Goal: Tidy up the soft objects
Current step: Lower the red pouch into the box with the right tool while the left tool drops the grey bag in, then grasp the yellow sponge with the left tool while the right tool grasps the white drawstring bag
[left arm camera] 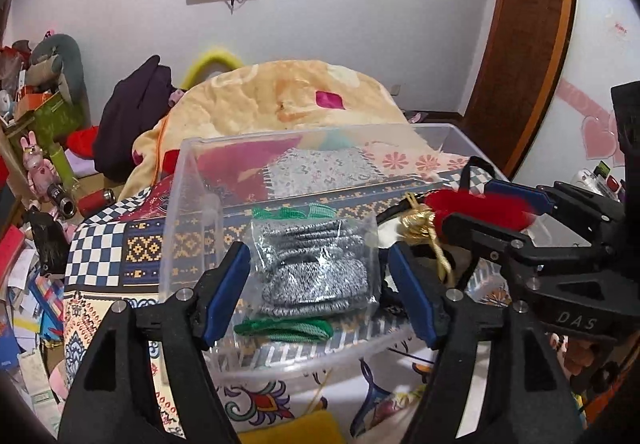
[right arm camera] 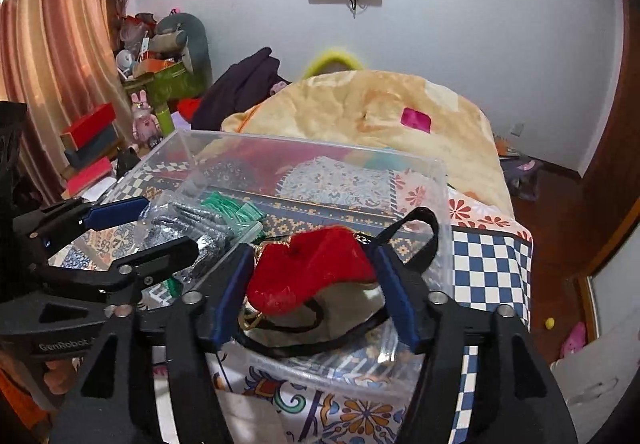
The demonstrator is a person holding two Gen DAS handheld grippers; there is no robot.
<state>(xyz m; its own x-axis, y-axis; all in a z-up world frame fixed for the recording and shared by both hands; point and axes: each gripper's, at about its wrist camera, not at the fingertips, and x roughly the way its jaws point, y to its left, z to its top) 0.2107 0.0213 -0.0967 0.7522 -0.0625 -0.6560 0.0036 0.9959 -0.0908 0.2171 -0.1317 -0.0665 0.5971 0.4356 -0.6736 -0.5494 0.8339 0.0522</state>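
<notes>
A clear plastic bin (left arm camera: 192, 180) stands on the patterned bed cover; it also shows in the right wrist view (right arm camera: 440, 204). Inside lies a clear bag of grey knitted items with green trim (left arm camera: 316, 268), also seen from the right wrist (right arm camera: 192, 220). My left gripper (left arm camera: 320, 288) is open, its blue pads either side of the bag and apart from it. A red plush piece with gold cord and black strap (right arm camera: 312, 268) lies in the bin's right part, also seen in the left wrist view (left arm camera: 480, 204). My right gripper (right arm camera: 312, 284) is open around it.
A rolled yellow blanket (left arm camera: 288, 100) lies behind the bin. A dark garment (left arm camera: 136, 116) sits at its left. Boxes, toys and papers (left arm camera: 36, 172) crowd the left floor. A yellow cloth (left arm camera: 296, 428) lies at the near edge. A wooden door (left arm camera: 528, 44) is at the right.
</notes>
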